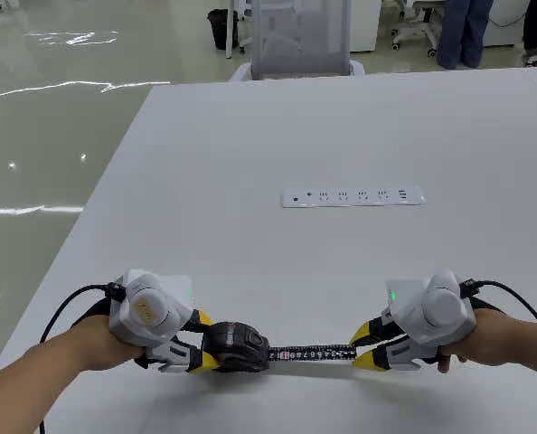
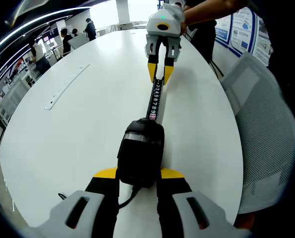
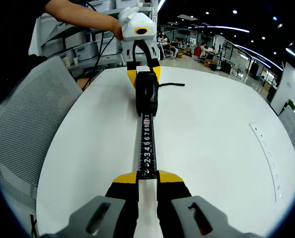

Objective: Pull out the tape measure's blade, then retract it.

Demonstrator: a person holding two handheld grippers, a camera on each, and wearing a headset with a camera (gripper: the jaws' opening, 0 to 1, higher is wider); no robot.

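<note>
Now my left hand-held gripper (image 1: 202, 341) clamps the rigid tape measure (image 1: 237, 345); at three o'clock my right hand-held gripper (image 1: 360, 346) pinches the likely springy blade (image 1: 309, 353).

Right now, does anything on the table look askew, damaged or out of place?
Nothing stands out. The left gripper holds the tape measure, its blade runs straight and unkinked to the right gripper, and the power strip lies flat on the table.
</note>
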